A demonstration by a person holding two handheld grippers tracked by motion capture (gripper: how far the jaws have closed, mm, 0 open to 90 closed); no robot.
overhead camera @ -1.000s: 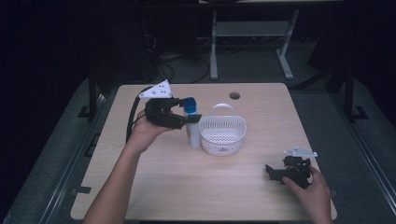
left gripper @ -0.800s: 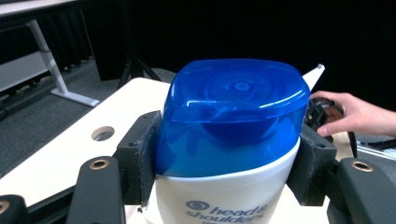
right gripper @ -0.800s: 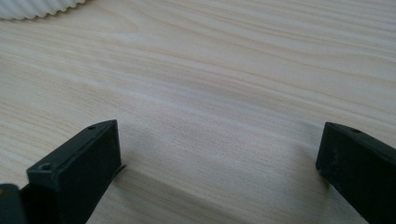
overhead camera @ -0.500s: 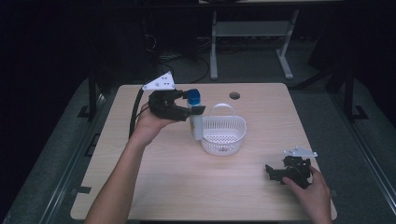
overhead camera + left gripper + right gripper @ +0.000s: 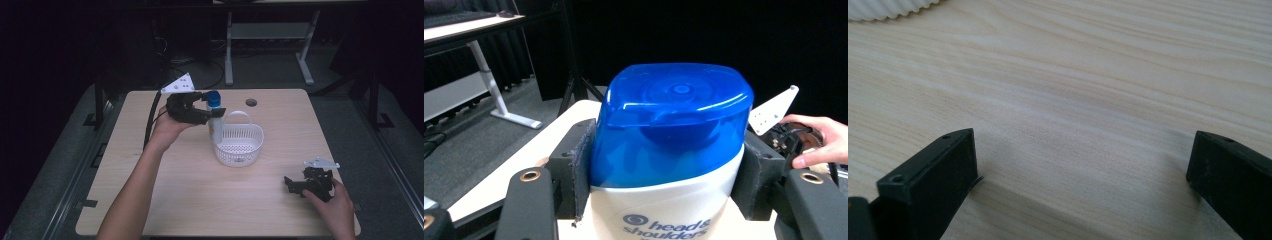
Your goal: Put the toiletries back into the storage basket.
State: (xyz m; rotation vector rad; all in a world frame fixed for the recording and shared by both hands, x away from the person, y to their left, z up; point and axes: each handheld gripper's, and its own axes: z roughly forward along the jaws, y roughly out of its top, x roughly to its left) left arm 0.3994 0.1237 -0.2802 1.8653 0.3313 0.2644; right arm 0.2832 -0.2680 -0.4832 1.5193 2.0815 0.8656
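The white bottle (image 5: 664, 200) reads "head & shoulders" in blue under a translucent blue cap (image 5: 671, 122). The left gripper (image 5: 212, 112) pinches it just below the cap, holding it upright at the far-left rim of the white basket (image 5: 239, 145). Well right of the basket and nearer the person, the right gripper (image 5: 295, 185) rests on the table (image 5: 1098, 75), jaws wide apart and empty.

Blue-capped white bottle (image 5: 214, 117) — white basket (image 5: 239, 144)
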